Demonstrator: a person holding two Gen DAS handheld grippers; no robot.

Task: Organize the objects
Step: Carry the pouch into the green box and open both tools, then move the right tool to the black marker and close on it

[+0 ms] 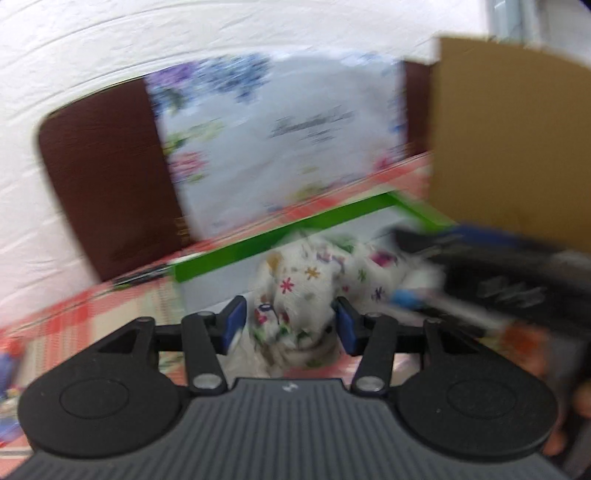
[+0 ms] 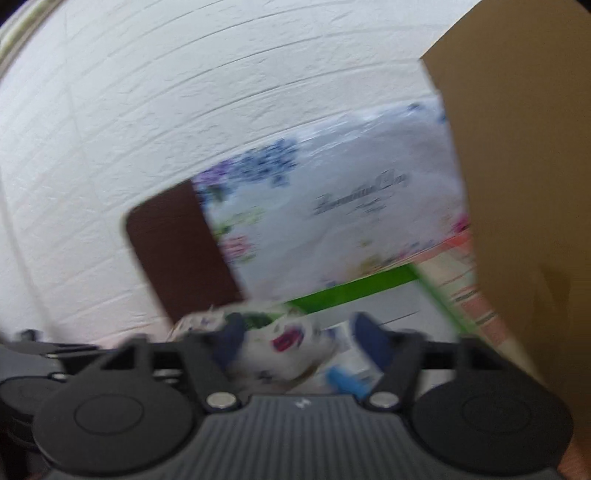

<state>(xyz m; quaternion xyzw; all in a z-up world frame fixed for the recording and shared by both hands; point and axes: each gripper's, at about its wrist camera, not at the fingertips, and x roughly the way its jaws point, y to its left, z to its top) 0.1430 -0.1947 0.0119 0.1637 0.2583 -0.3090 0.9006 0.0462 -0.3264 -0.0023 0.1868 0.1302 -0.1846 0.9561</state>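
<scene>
Home, checked tablecloth [image 1: 110, 306], white brick wall [image 2: 147, 110]

wall [image 2: 147, 110]: white, brick-textured | headboard [image 1: 107, 177]: dark brown, against wall

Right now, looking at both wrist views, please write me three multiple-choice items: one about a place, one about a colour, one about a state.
1. Where is the flower-print cloth?
A. between the left gripper's jaws
B. on the cardboard box
C. against the wall

2. What colour is the tray rim behind the cloth?
A. yellow
B. green
C. black

3. How does the floral card stand?
A. flat
B. rolled up
C. upright against the wall

Answers: 1 A, the blue pads flank the cloth; 2 B, the edge is bright green; 3 C, it stands upright against the white wall.
</scene>
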